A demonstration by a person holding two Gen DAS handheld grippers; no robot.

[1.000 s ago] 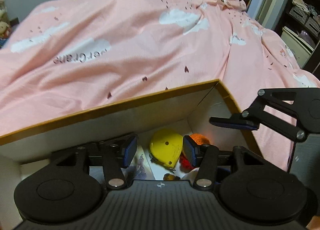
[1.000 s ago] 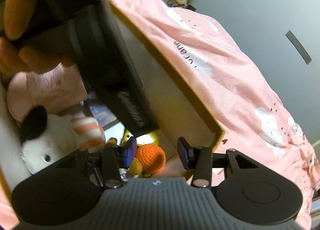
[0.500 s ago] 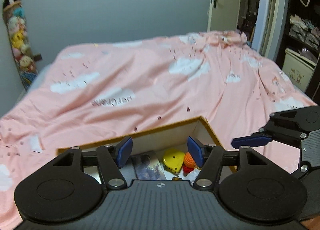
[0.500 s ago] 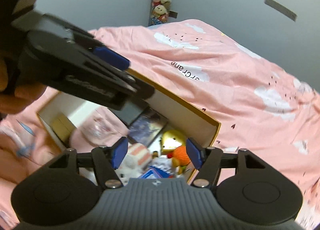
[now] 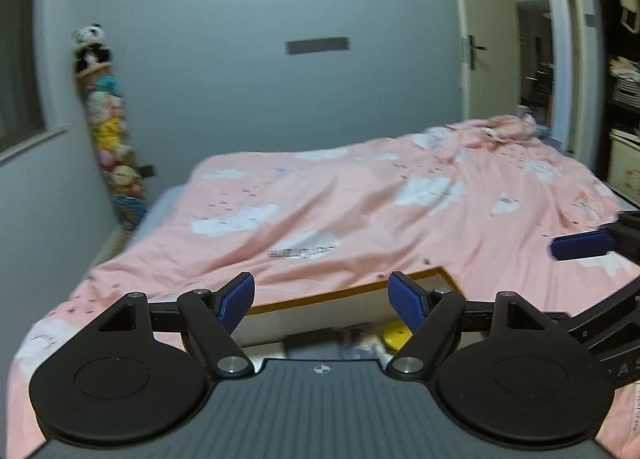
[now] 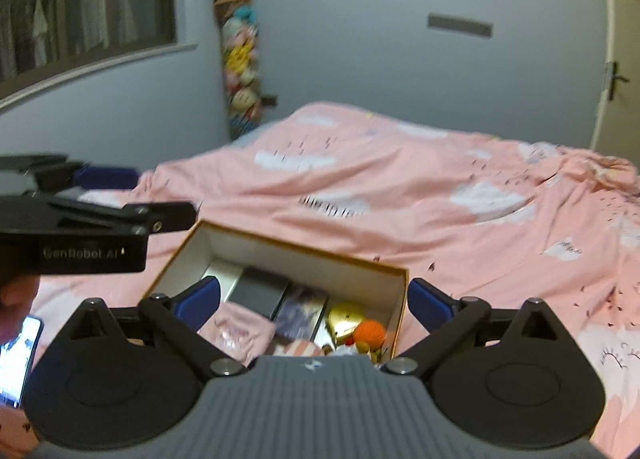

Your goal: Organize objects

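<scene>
My left gripper (image 5: 321, 296) and right gripper (image 6: 313, 301) have just spread wide, both empty, above the box (image 6: 296, 249) on the pink bedspread (image 6: 440, 199). Inside I see a yellow tape measure (image 6: 346, 319), an orange crochet ball (image 6: 370, 332), a dark flat case (image 6: 260, 291) and pink cloth (image 6: 240, 333).
</scene>
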